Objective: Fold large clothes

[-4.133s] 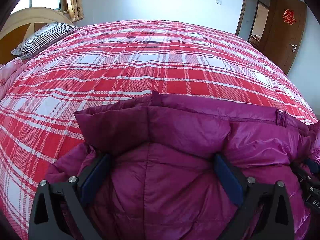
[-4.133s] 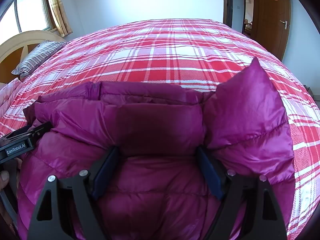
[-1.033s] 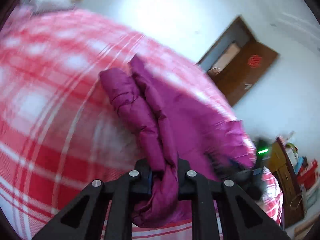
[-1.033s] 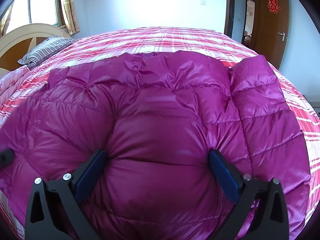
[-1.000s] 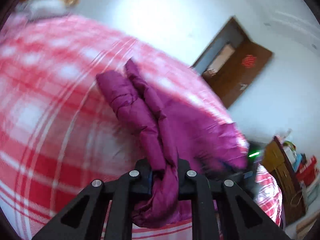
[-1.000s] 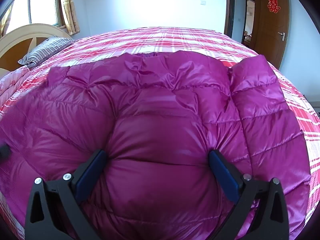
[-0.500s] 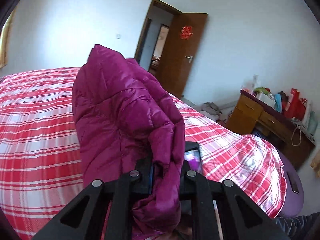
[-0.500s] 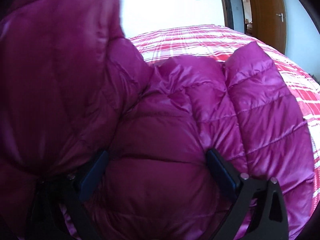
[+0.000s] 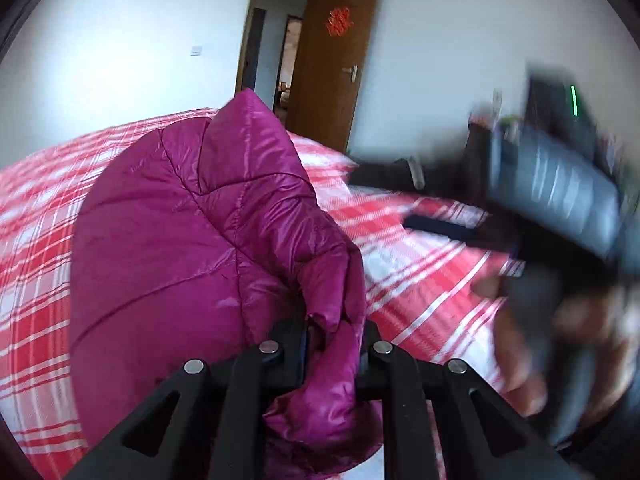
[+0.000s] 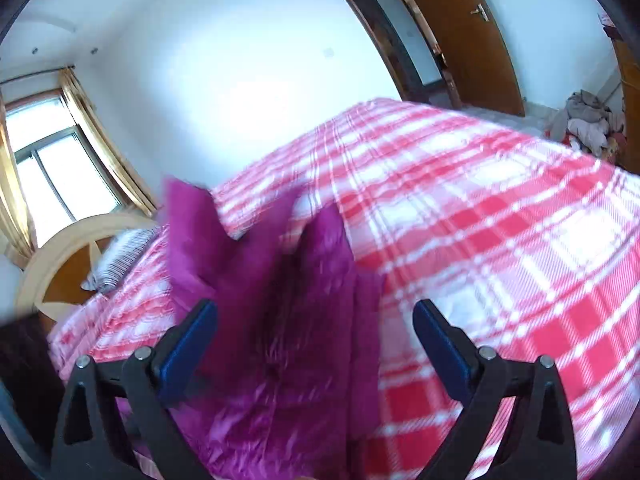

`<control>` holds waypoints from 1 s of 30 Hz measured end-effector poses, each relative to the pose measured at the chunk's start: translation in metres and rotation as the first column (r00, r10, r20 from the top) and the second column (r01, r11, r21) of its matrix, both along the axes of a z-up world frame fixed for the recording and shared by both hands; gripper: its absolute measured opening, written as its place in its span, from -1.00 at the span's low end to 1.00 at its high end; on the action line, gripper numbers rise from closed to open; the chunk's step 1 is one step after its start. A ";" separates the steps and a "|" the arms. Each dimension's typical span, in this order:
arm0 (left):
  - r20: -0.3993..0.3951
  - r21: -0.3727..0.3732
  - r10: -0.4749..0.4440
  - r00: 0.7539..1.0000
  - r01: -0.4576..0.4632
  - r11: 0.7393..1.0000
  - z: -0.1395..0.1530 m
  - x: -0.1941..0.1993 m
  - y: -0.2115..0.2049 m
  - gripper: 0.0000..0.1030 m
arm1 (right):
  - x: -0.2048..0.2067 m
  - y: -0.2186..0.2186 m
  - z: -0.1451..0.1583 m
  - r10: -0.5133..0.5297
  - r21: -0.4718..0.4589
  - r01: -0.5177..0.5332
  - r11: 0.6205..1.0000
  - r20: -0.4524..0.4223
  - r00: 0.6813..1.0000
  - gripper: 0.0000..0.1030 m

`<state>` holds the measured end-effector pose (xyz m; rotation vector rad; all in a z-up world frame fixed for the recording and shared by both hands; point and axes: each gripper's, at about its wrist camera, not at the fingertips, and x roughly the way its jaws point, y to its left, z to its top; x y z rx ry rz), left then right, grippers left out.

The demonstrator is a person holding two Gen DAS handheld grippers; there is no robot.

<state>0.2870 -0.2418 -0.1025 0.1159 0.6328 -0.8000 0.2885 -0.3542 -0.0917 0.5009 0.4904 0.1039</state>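
Since half a second ago the right gripper has come off the magenta down jacket it was pressing into, and its blue-padded fingers now stand wide apart with only part of the jacket's motion-blurred fabric between them, nothing clamped. The left gripper remains closed tight on a bunched fold of the jacket, the puffed quilted bulk rising ahead of it and to its left, while a loose end hangs down below the fingers. Ahead of and to the right of the right gripper the red-and-white plaid bedspread lies broad and bare out to its far edge, leaving wide room there; to its left the jacket's two pointed ends stand up, with the bed's curved headboard and a striped pillow beyond. Only the right wrist view shows that headboard end, the curtained window and a heap of clothes on the floor past the bed. Only the left wrist view shows the right gripper's body and the person's hand holding it, blurred, close on the right above the bedspread, and the open brown door past the jacket's peak.
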 end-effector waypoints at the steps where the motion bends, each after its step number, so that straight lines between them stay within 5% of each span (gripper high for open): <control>1: 0.020 0.023 -0.001 1.000 0.000 1.000 -0.007 -0.002 -0.007 -0.73 | 0.006 -0.003 0.002 0.031 0.014 -0.031 0.999 -0.007 0.999 0.90; 5: 0.073 0.063 -0.003 0.997 -0.002 0.998 -0.017 -0.007 -0.017 -0.72 | 0.040 -0.001 -0.001 0.158 0.063 -0.154 0.986 -0.060 0.986 0.67; 8: 0.109 0.096 0.012 0.994 -0.023 0.995 -0.012 -0.017 -0.019 -0.64 | 0.061 0.009 -0.014 0.237 0.076 -0.228 0.971 -0.133 0.962 0.10; 9: 0.112 0.109 0.021 0.994 -0.033 0.993 -0.007 -0.022 -0.019 -0.61 | 0.069 0.014 -0.020 0.254 0.063 -0.246 0.967 -0.173 0.952 -0.41; 10: 0.121 0.119 0.029 0.992 -0.044 0.992 0.000 -0.029 -0.020 -0.59 | 0.062 0.017 -0.025 0.248 0.035 -0.246 0.969 -0.196 0.949 -0.50; 12: 0.164 0.105 0.018 0.986 -0.035 0.994 0.019 -0.047 -0.007 -0.44 | 0.062 0.016 -0.029 0.242 0.012 -0.246 0.969 -0.210 0.947 -0.51; 14: 0.194 0.031 0.003 0.981 -0.009 0.999 0.038 -0.061 0.018 -0.03 | 0.058 0.016 -0.027 0.235 0.008 -0.239 0.971 -0.205 0.950 -0.51; 16: 0.240 -0.046 0.069 0.968 -0.060 0.997 0.054 -0.065 0.046 0.75 | 0.055 0.013 -0.026 0.212 -0.009 -0.218 0.976 -0.203 0.956 -0.51; 18: 0.266 -0.105 0.141 0.954 -0.117 0.988 0.061 -0.056 0.067 0.84 | 0.054 0.007 -0.029 0.197 -0.012 -0.204 0.979 -0.212 0.957 -0.51; 20: 0.226 -0.066 0.211 0.951 -0.201 0.977 0.055 -0.026 0.075 0.84 | 0.059 0.004 -0.031 0.185 -0.013 -0.193 0.981 -0.228 0.956 -0.51; 25: 0.023 0.040 0.246 0.969 -0.247 0.968 0.002 0.033 0.071 0.84 | 0.057 -0.004 -0.018 0.046 -0.047 -0.061 0.997 -0.268 0.962 0.06; 30: 0.091 0.028 0.246 0.965 -0.249 0.968 -0.002 0.013 0.070 0.84 | 0.032 0.002 0.047 -0.106 -0.017 0.105 0.994 -0.120 0.987 0.20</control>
